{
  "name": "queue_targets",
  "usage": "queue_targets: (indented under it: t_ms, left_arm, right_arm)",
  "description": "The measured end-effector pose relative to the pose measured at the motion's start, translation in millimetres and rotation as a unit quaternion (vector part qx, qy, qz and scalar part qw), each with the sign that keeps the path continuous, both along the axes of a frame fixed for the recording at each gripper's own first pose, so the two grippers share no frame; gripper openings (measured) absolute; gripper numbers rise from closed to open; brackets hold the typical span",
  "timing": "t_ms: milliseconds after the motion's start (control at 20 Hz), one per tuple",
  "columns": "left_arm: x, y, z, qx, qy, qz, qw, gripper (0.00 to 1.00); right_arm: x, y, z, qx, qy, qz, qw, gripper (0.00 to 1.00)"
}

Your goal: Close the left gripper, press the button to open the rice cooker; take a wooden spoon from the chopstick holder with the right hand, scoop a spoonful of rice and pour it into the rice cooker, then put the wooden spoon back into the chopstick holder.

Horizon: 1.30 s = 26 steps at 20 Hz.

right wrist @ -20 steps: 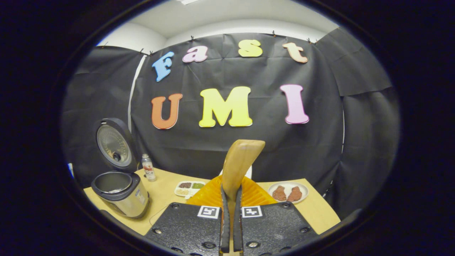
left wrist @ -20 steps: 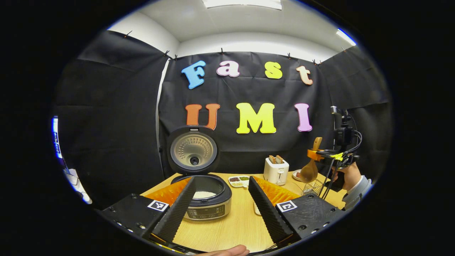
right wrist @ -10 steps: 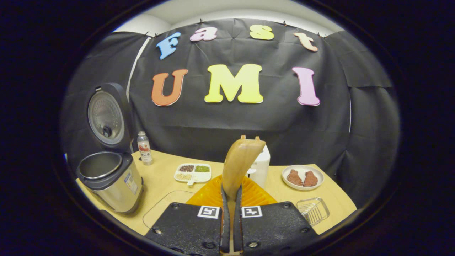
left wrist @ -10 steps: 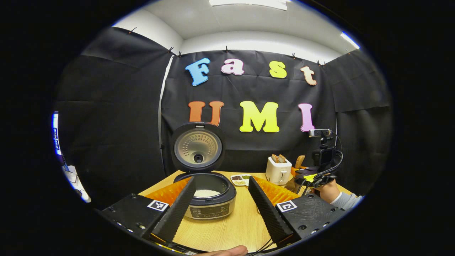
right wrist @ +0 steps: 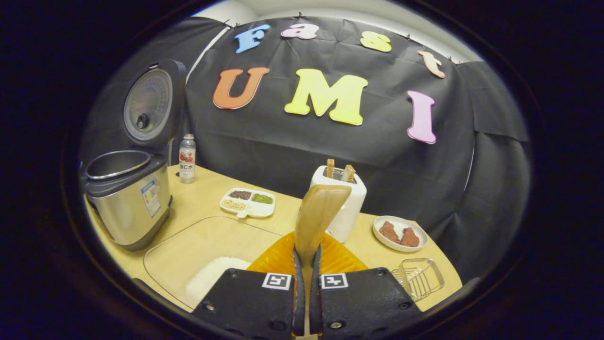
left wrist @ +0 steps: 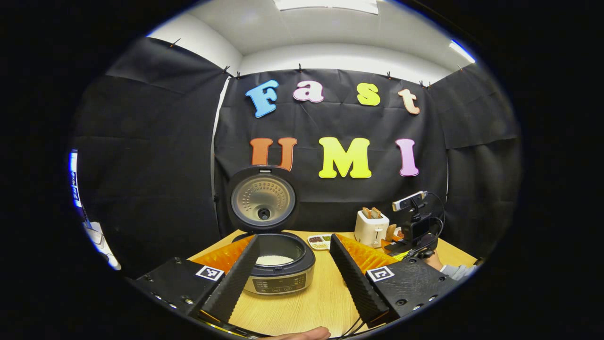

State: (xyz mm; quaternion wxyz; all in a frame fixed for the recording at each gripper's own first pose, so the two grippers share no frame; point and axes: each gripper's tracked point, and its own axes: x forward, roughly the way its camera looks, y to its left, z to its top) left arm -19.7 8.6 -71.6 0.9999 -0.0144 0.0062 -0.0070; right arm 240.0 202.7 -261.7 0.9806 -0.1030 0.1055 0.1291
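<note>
Lid stage complete: the silver round rice cooker point(left wrist: 279, 269) stands open, white rice in its pot. Left tool point(left wrist: 295, 274), released, frames the cooker. Right tool point(right wrist: 306, 278) grasps the tan wooden spoon point(right wrist: 317, 217), right of the cooker. Judged remaining: return spoon to holder.

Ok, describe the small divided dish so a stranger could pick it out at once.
Start at the open rice cooker on the wooden table. Between it and the white toaster, toward the back wall, lies a small white divided dish. Unlike the round plate beyond the toaster, it holds separate dark, green and pale grains.
</note>
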Motion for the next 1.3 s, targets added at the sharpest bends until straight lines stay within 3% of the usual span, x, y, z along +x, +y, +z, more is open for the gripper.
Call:
queue_targets:
  t_ms: [200, 550, 650, 800, 900, 950, 1100, 1300]
  left_arm:
    - [1.5, 1.9, -7.8, -0.015, 0.010, -0.003, 1.000, 0.95]
    - [1.1, 5.9, -9.9, -0.004, 0.008, -0.001, 1.000, 0.95]
    - [2.1, 10.7, -11.1, 0.004, 0.006, 0.007, 1.000, 0.95]
    - [3.4, 12.1, -14.8, 0.005, 0.009, 0.010, 1.000, 0.95]
    - [2.8, 13.4, -16.2, 0.001, 0.012, 0.009, 1.000, 0.95]
    - [2.4, 14.2, -16.3, -0.001, 0.012, 0.009, 1.000, 0.95]
    - [-0.2, 16.5, -16.3, -0.001, 0.013, 0.011, 1.000, 0.95]
    - [-2.7, 13.5, -9.6, 0.003, 0.006, 0.009, 1.000, 0.95]
  right_arm:
    - [-10.2, -1.4, -1.1, 0.056, 0.025, -0.022, 0.998, 0.09]
    - [-18.9, 31.5, -2.4, 0.170, 0.064, -0.017, 0.983, 0.09]
    - [-20.1, 48.4, -7.1, 0.223, 0.096, -0.009, 0.970, 0.10]
    - [-21.5, 67.1, -15.0, 0.301, 0.156, 0.012, 0.941, 0.09]
    - [-17.2, 64.6, -17.1, 0.345, 0.187, 0.008, 0.920, 0.10]
    - [-18.0, 63.3, -14.7, 0.355, 0.188, 0.014, 0.916, 0.10]
    - [-15.6, 51.4, -5.4, 0.408, 0.204, 0.005, 0.890, 0.10]
    - [-10.0, 13.1, 4.8, 0.430, 0.187, -0.026, 0.883, 0.09]
